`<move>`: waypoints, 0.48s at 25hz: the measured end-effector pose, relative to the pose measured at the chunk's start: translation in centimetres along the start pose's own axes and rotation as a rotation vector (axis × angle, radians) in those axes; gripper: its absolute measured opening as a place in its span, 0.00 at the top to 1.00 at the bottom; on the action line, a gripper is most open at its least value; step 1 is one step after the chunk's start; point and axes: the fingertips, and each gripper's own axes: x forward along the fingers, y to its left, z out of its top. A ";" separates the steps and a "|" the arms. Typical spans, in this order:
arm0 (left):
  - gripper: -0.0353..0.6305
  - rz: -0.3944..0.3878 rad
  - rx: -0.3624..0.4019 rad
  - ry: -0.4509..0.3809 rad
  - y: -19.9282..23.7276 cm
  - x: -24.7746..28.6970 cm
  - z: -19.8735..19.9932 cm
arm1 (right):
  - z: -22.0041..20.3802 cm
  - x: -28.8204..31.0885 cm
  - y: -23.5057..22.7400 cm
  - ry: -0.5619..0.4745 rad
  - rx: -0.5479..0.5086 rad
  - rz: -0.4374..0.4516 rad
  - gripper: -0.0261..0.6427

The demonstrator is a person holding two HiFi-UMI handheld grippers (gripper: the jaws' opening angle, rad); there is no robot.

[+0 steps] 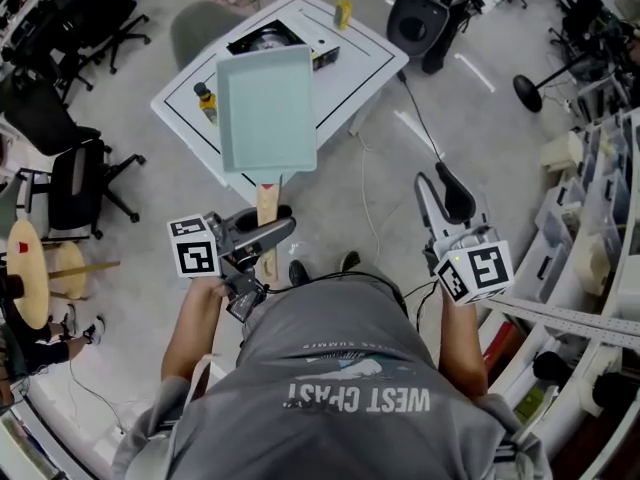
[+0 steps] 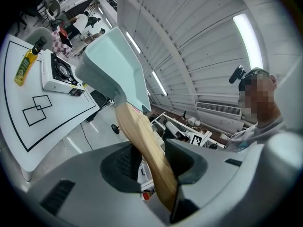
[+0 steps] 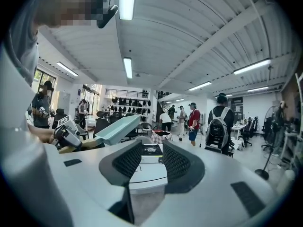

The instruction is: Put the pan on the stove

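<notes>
A pale green square pan with a wooden handle hangs in the air over the near edge of the white table. My left gripper is shut on the handle's end. In the left gripper view the handle runs up between the jaws to the pan. The portable stove stands on the table's far side, partly hidden behind the pan; the left gripper view shows the stove in full. My right gripper is open and holds nothing, to the right of the table.
A yellow bottle stands at the table's far corner and a dark-capped bottle at its left edge. Office chairs stand to the left, shelving to the right. Cables cross the floor. People stand far off.
</notes>
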 end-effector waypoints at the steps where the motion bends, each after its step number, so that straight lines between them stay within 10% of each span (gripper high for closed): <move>1: 0.73 -0.001 -0.002 -0.003 0.2 0.2 0.1 | 0.0 0.0 -0.5 0.001 0.000 -0.006 0.74; 12: 0.73 0.071 -0.019 -0.067 3.2 4.5 2.7 | 0.0 5.6 -5.9 -0.003 0.004 0.101 0.74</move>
